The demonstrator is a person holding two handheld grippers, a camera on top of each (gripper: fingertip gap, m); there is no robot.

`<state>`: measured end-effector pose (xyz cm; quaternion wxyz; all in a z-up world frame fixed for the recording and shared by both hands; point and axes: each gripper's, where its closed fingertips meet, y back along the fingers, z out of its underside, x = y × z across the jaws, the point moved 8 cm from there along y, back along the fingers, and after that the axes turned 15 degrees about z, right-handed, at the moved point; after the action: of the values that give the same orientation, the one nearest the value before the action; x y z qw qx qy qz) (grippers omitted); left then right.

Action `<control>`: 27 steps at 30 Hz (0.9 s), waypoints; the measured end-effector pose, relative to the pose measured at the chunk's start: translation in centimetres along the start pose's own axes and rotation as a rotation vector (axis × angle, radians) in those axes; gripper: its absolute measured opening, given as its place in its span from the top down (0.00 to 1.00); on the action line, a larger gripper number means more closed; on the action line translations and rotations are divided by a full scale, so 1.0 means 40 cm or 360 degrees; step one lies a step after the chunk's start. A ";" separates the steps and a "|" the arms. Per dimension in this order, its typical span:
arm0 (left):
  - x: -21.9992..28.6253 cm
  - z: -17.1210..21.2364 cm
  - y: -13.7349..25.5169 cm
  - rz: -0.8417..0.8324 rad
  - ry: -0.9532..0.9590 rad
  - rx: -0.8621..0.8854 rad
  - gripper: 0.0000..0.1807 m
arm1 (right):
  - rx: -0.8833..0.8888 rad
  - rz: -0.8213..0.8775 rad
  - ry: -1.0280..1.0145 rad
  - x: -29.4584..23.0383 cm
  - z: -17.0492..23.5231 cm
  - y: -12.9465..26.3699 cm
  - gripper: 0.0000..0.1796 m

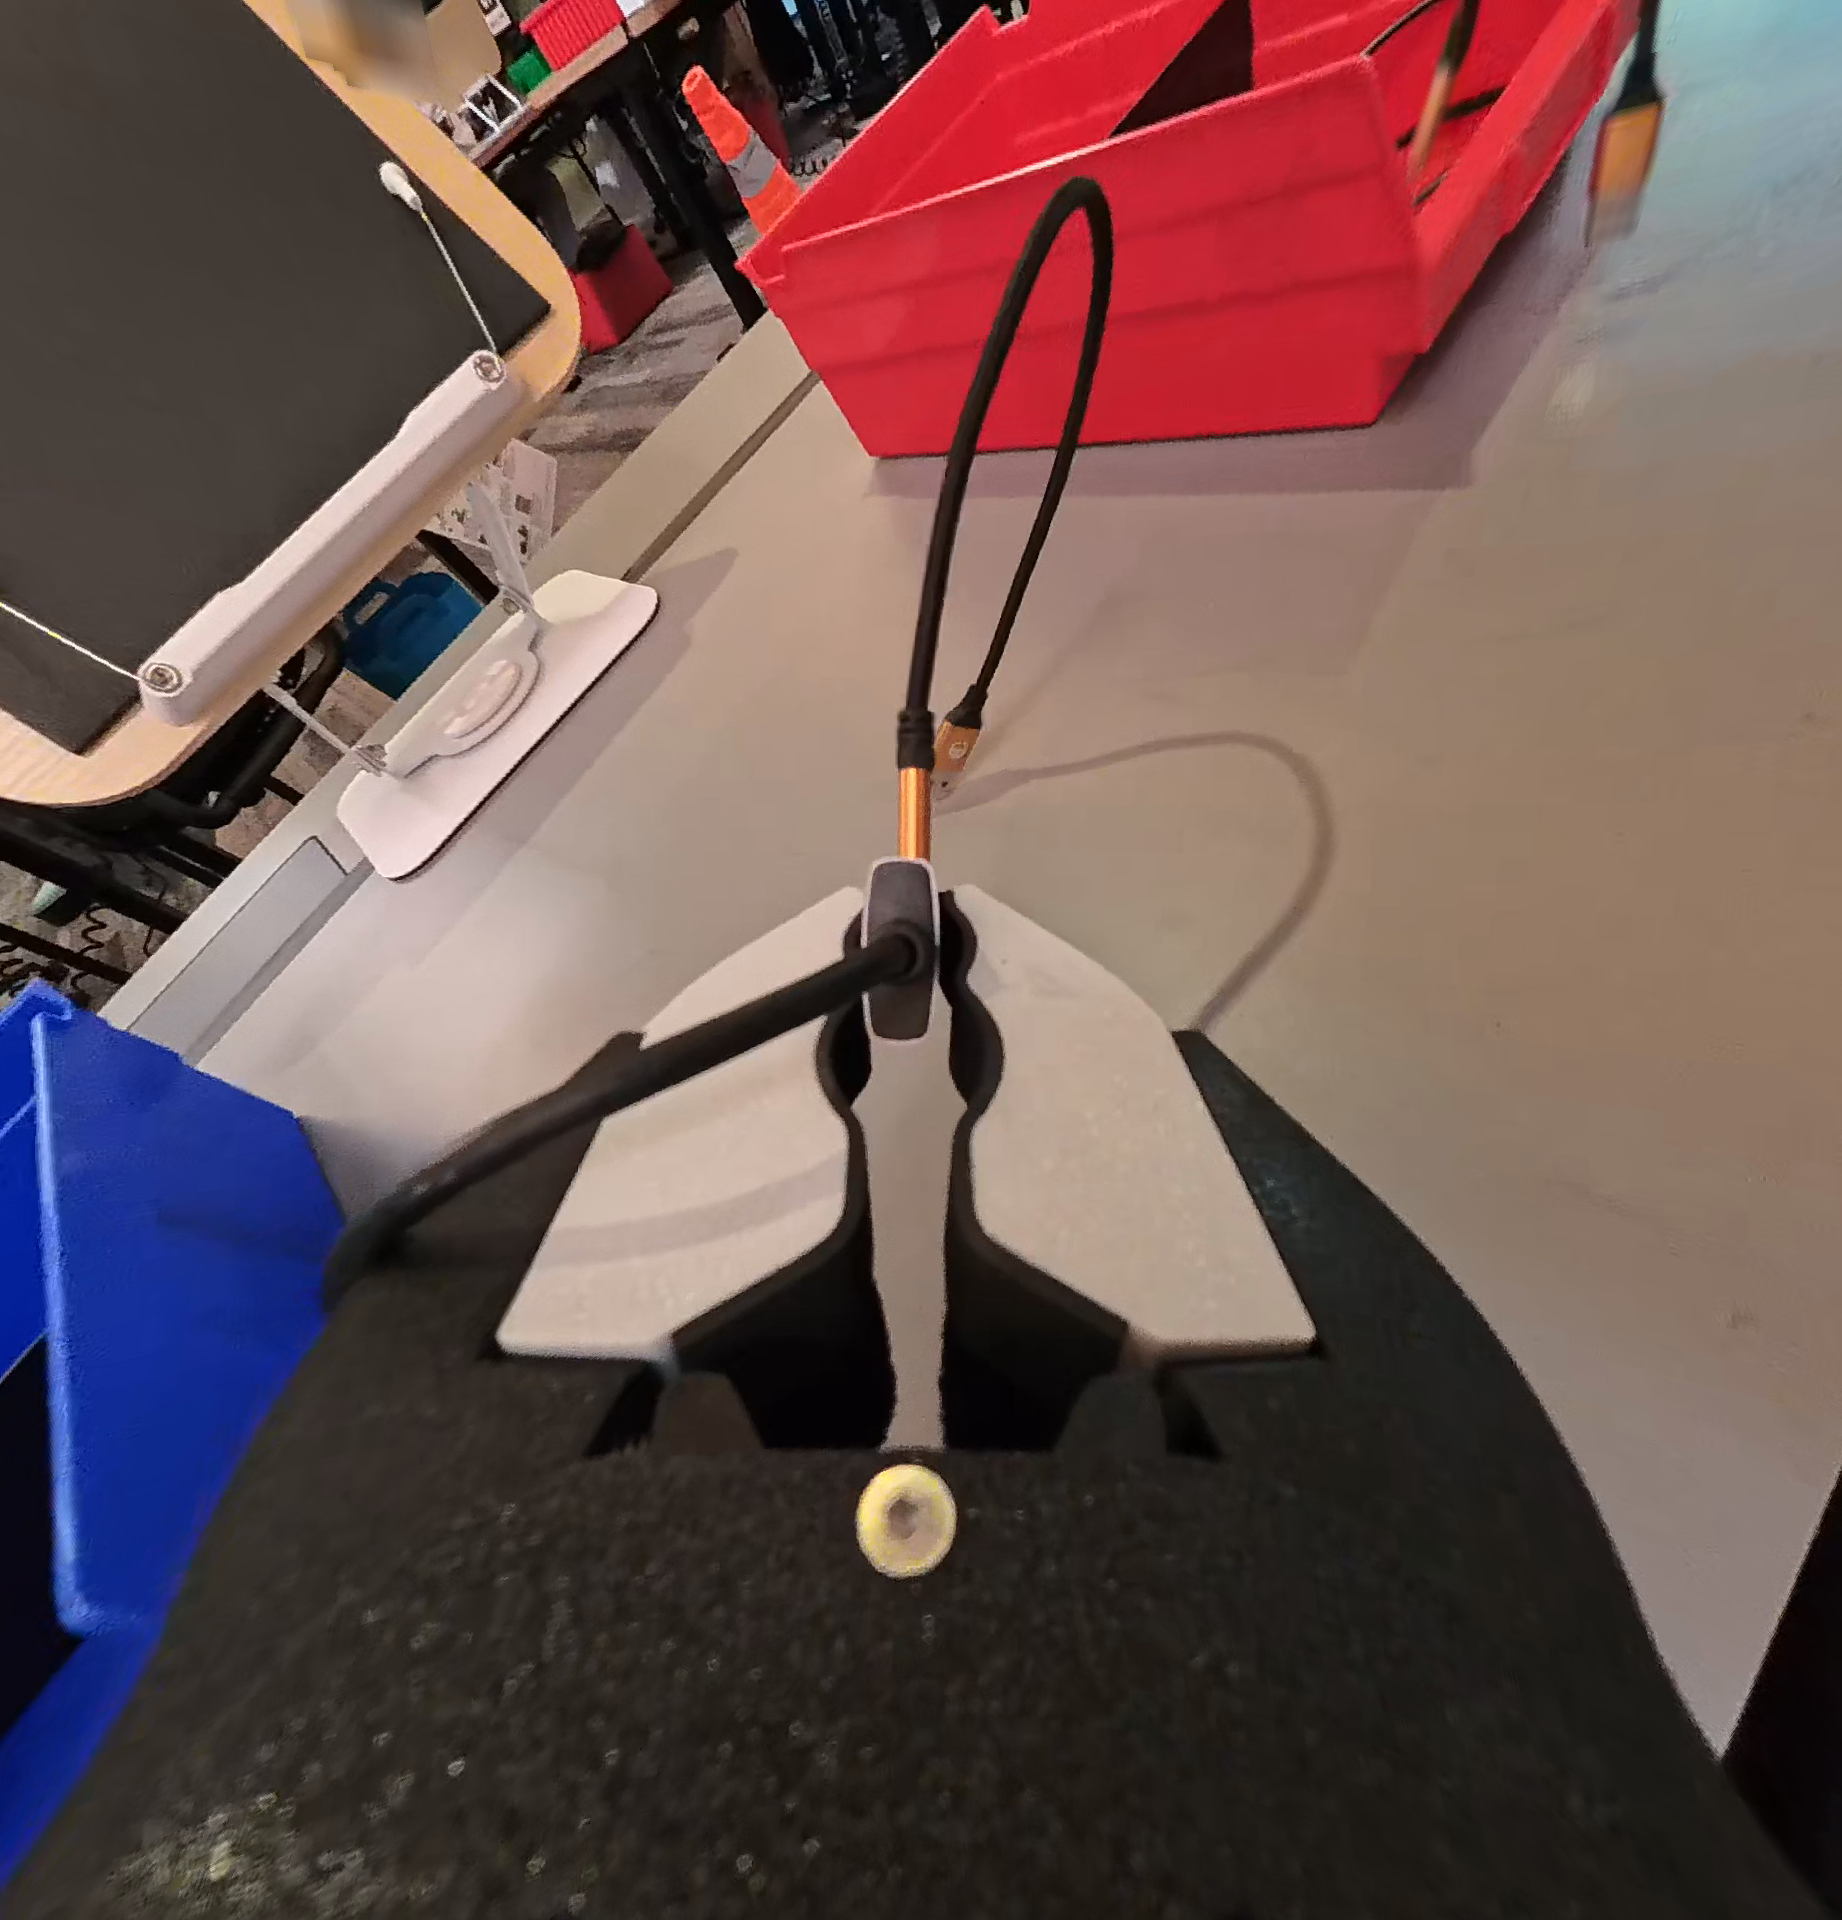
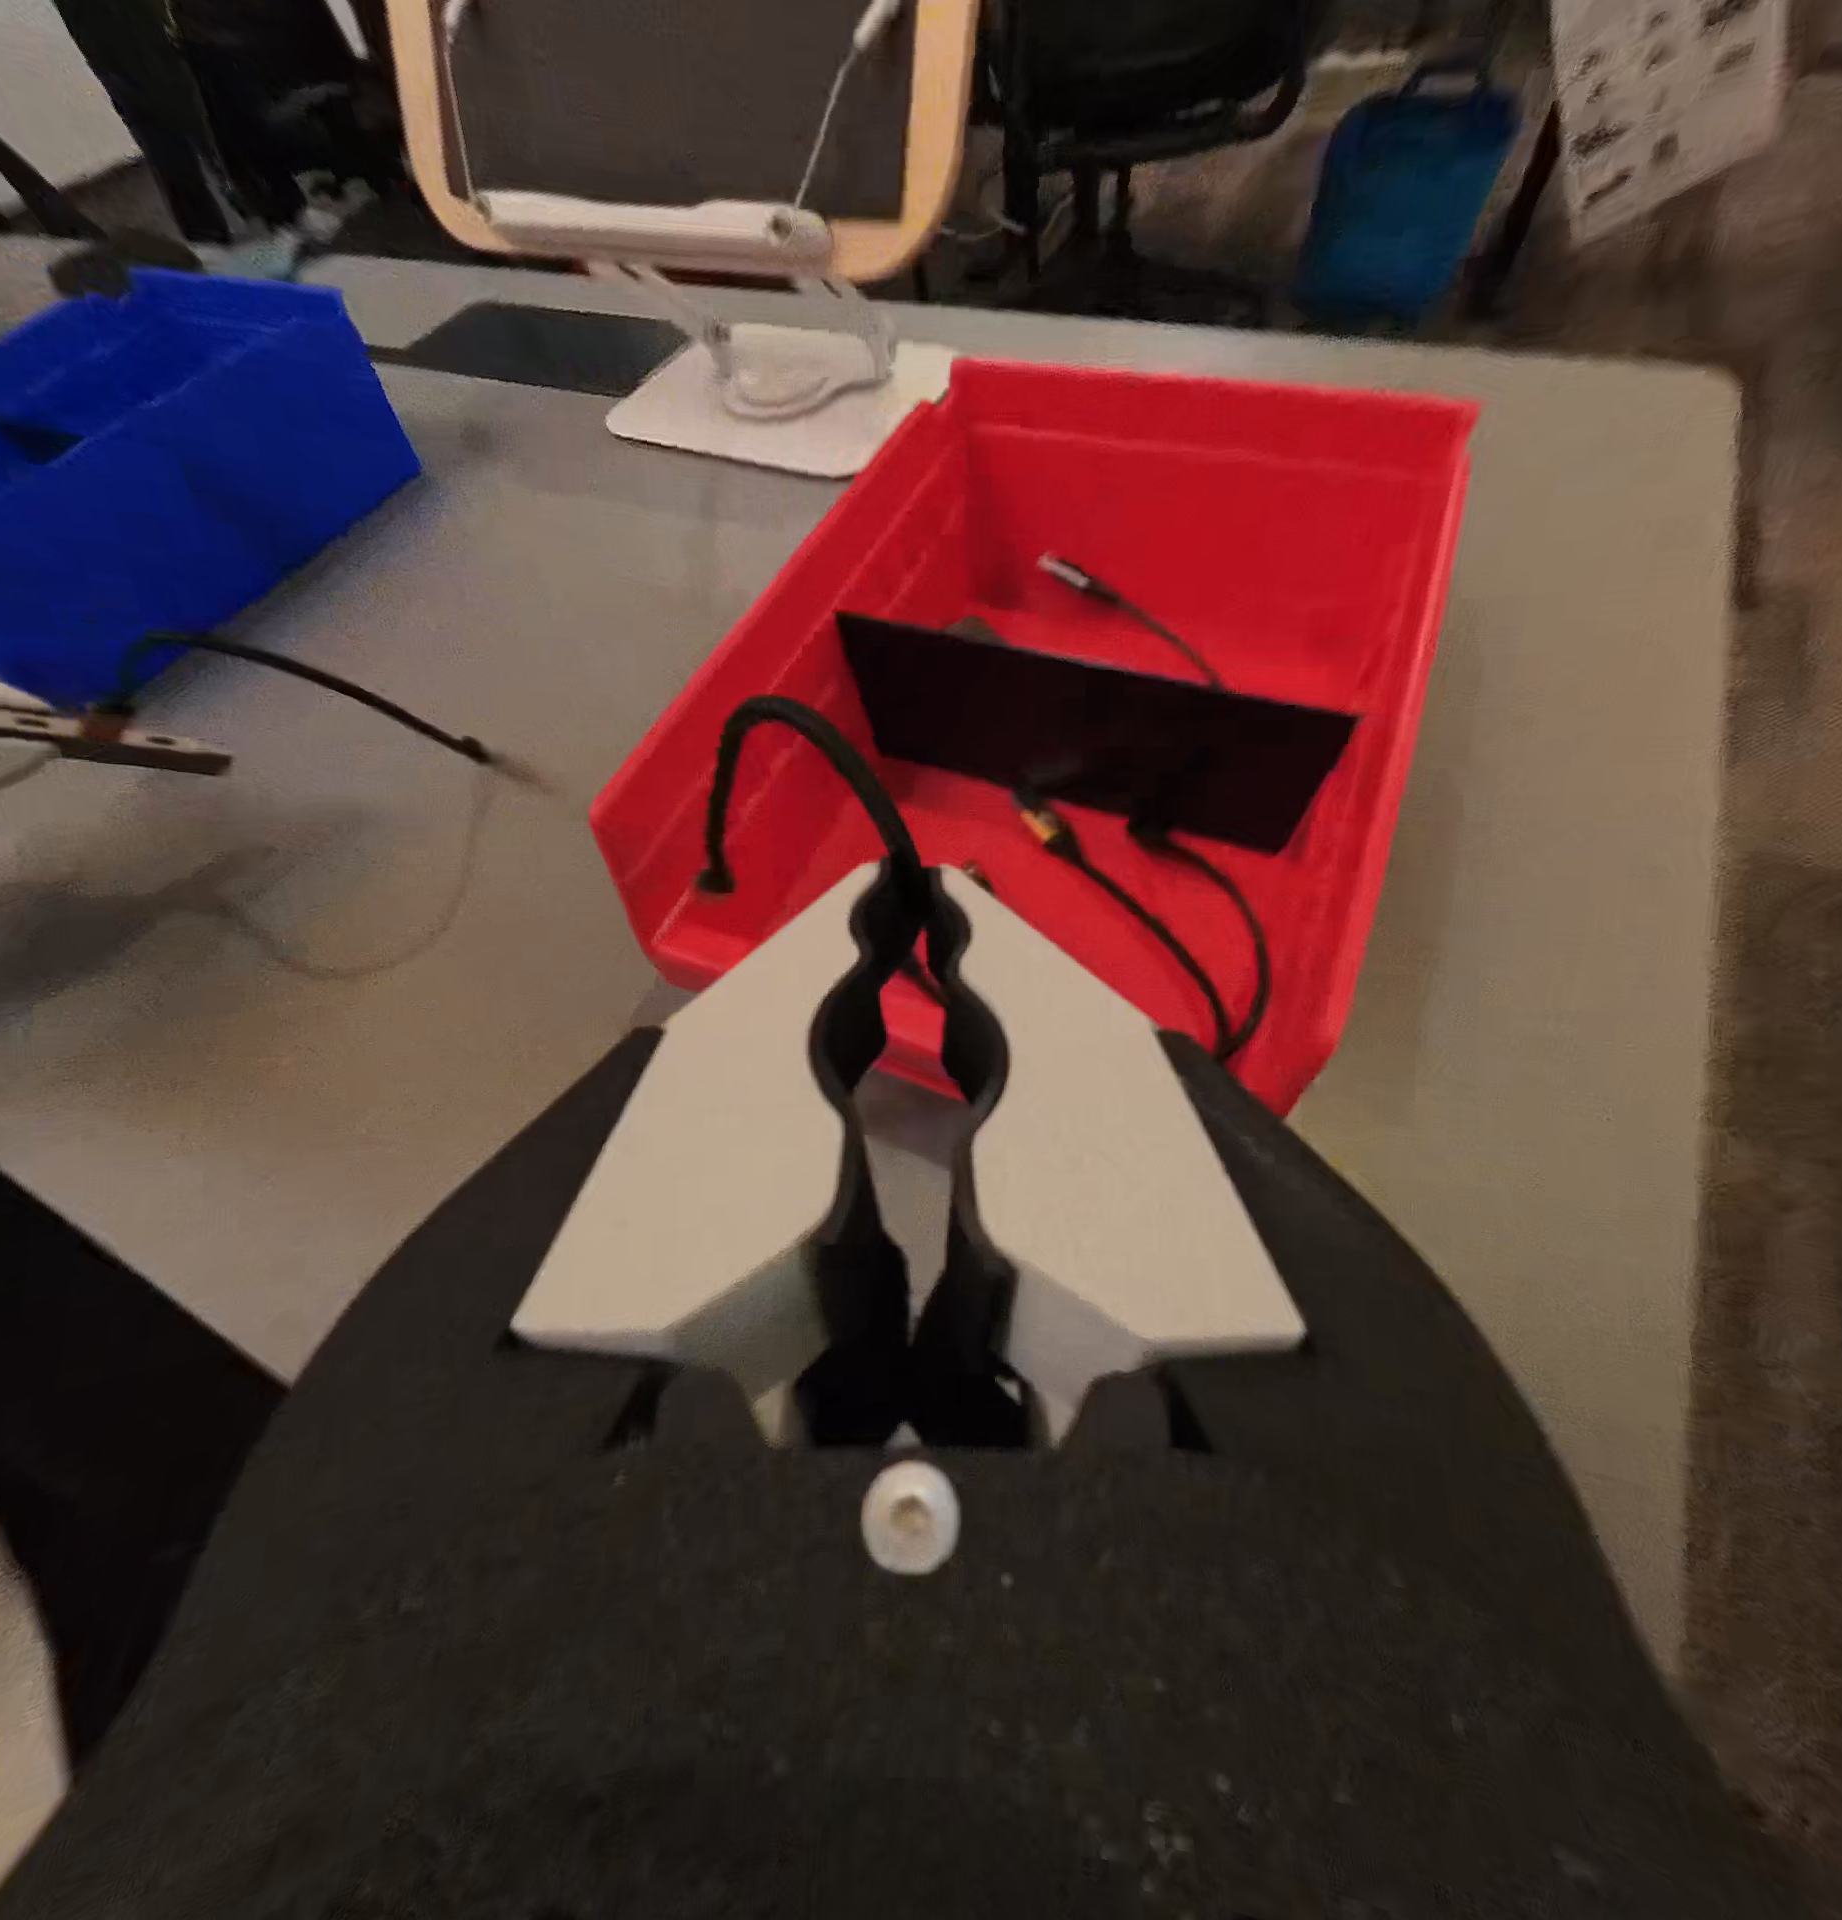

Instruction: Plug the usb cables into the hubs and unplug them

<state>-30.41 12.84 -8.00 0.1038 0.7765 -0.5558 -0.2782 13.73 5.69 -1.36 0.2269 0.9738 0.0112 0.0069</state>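
1. Left gripper (image 1: 904, 940): jaws closed down on a slim grey hub (image 1: 901, 971), held edge-on between the fingertips. Only a narrow slot is left between the fingers behind the grip.
2. Hub's long axis runs along the fingers, pointing forward away from the camera. Its own black lead (image 1: 626, 1081) exits the near end and trails back left over the gripper body, toward the blue bin (image 1: 117, 1299).
3. Short usb cable (image 1: 1010, 416) sits in the hub's far end by its orange plug (image 1: 914, 816), in line with the hub. The braided cord arches up and loops back down; its free orange connector (image 1: 955, 750) hangs just beside the plugged end, above the grey table (image 1: 1416, 831).
4. Right gripper (image 2: 912, 894): jaws pinched on a second black braided cable (image 2: 792, 758) right at the fingertips. What exactly sits between the tips is blurred, can't tell if it's plug or cord.
5. That cable arcs up and left from the tips, free end (image 2: 711, 883) drooping over the near-left wall of the red bin (image 2: 1395, 540).
6. Red bin holds a black divider (image 2: 1093, 727) set crosswise and more loose cables (image 2: 1177, 935) on both sides of it.
7. In the right wrist view, the left gripper's hub and cord are a blur at far left, in front of the blue bin.
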 end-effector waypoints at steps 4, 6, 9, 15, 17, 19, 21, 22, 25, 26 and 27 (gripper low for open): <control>0.005 -0.002 0.001 0.0002 -0.0020 -0.0002 0.95 | 0.0140 0.0392 0.0554 -0.022 -0.148 0.040 0.99; 0.004 -0.007 0.004 -0.0012 -0.0034 0.0001 0.95 | 0.0103 0.0559 0.0824 -0.034 -0.193 0.027 0.99; 0.003 -0.009 0.008 -0.0014 -0.0030 0.0010 0.95 | 0.0013 0.0779 0.1181 -0.038 -0.208 -0.037 0.98; 0.004 -0.013 0.015 -0.0026 -0.0047 0.0005 0.95 | -0.0395 0.0575 0.1426 -0.099 -0.056 -0.214 0.98; 0.003 -0.013 0.015 -0.0030 -0.0046 0.0008 0.95 | -0.0414 0.0344 0.1304 -0.149 -0.022 -0.242 0.98; 0.003 -0.013 0.015 -0.0030 -0.0038 0.0020 0.95 | -0.0546 0.0155 0.1131 -0.172 0.005 -0.268 0.97; 0.002 -0.012 0.015 -0.0029 -0.0033 0.0035 0.95 | -0.0694 -0.0092 0.0866 -0.182 0.028 -0.289 0.94; 0.002 -0.011 0.015 -0.0024 -0.0033 0.0038 0.95 | -0.0755 -0.0175 0.0720 -0.179 0.031 -0.298 0.93; 0.001 -0.013 0.021 -0.0027 -0.0056 0.0067 0.95 | -0.0738 -0.0360 0.0354 -0.157 0.016 -0.298 0.89; -0.001 -0.014 0.024 -0.0038 -0.0063 0.0075 0.95 | -0.0700 -0.0413 0.0248 -0.147 0.006 -0.290 0.87; -0.003 -0.016 0.027 -0.0047 -0.0066 0.0081 0.94 | -0.0641 -0.0436 0.0154 -0.136 -0.010 -0.278 0.86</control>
<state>-30.95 12.48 -6.94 0.0682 0.7811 -0.5531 -0.2817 8.08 15.72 -5.96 0.4145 0.8969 0.1524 0.0247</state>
